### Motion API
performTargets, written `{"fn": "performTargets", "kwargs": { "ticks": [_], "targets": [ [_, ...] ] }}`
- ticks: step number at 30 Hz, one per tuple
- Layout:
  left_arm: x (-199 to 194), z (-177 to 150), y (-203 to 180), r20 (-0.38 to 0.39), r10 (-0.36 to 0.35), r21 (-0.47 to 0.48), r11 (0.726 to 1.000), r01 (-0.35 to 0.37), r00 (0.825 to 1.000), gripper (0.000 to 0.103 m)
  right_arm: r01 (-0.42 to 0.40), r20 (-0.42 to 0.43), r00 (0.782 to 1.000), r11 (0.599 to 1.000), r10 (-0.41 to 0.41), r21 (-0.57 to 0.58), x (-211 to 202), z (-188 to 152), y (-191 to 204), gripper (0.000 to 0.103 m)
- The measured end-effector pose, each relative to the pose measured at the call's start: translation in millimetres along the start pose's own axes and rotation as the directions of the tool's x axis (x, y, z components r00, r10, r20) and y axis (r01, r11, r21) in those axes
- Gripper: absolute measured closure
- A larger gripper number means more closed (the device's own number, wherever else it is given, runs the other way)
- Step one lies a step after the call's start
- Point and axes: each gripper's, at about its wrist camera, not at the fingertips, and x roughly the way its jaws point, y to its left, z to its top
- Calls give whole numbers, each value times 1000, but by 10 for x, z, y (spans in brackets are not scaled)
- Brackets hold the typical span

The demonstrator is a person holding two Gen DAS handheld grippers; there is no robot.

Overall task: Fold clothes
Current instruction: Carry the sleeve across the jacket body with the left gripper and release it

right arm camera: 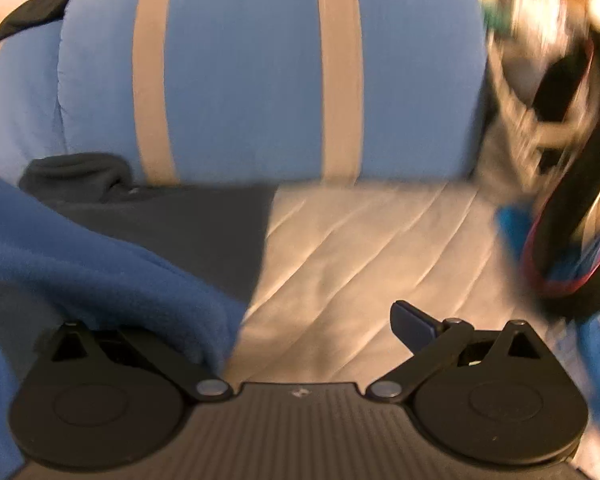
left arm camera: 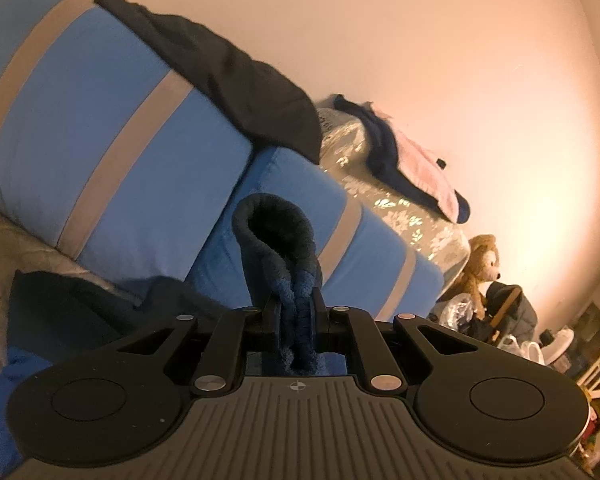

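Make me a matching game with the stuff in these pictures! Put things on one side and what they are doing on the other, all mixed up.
Things:
1. left gripper
2. right gripper
3. teddy bear
4. black garment

States:
A. jaws wide apart, nothing clamped
B. draped over the top of the striped blue pillow
C. shut on a fold of blue fleece
D. sitting past the far end of the bed, by the wall

Pairs: 1-C, 2-A, 3-D, 4-B
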Motion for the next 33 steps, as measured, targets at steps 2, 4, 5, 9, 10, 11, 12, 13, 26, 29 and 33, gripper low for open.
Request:
{"fn": "performTargets", "kwargs": {
  "ticks": [2, 4, 5, 9, 10, 11, 12, 13, 26, 29, 33],
  "targets": [
    [-11, -20, 37, 4, 10, -7, 1000, -10, 1000, 91, 47, 46, 998, 998, -45, -34, -74, 21, 40, 0],
    [-23, -33, 68, 5, 19, -13, 1000, -19, 1000, 91, 27, 30, 999, 1000, -27, -11, -53, 16, 46, 0],
    [-27, -32, 80, 3, 21, -16, 1000, -21, 1000, 91, 1, 9, 1000, 1000, -1, 18, -17, 0, 28, 0],
    [-53, -8, 104, 4, 25, -15, 1000, -25, 1000, 91, -87, -68, 993, 984, 99, 152, 155, -119, -56, 0],
    [-58, 1, 110, 5, 24, -18, 1000, -24, 1000, 91, -104, -89, 988, 976, 123, 194, 198, -150, -78, 0],
    [-57, 7, 111, 5, 22, -20, 1000, -22, 1000, 91, -121, -109, 983, 963, 151, 241, 243, -176, -107, 0],
    [-52, 10, 110, 5, 17, -20, 1000, -17, 1000, 91, -138, -129, 975, 945, 183, 298, 288, -198, -145, 0],
    [-49, 12, 105, 5, 14, -18, 1000, -14, 1000, 91, -155, -145, 965, 924, 217, 351, 320, -223, -174, 0],
    [-127, 84, 145, 29, 27, -43, 999, -26, 999, 91, -116, -149, 984, 987, 99, -110, 142, -206, 309, 0],
    [-173, 100, 238, 30, 51, -54, 997, -50, 998, 91, -35, -74, 997, 985, 23, -167, 41, -261, 206, 1],
    [-208, 92, 383, 16, 84, -58, 995, -83, 996, 91, -12, 11, 1000, 975, 15, -224, -82, -341, 138, 2]
  ]
}}
